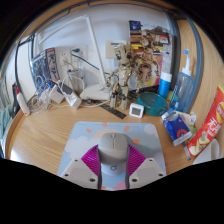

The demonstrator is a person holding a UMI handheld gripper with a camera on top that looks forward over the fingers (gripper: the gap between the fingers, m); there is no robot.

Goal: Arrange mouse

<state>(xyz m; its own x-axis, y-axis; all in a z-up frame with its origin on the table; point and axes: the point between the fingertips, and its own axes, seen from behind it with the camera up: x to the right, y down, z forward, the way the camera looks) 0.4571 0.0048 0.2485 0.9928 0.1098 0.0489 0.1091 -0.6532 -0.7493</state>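
Grey mouse (113, 147) (just one) clamped between two claw (113, 168) fingers.

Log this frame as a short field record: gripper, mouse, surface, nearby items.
gripper: gripper with fingers closed against both sides of the mouse
mouse: grey mouse, between the pink pads, over the mouse pad
surface: grey mouse pad on a wooden desk
nearby items: blue bottle and red snack tube to the right beyond the fingers; white cube ahead
task state: mouse held, not yet released
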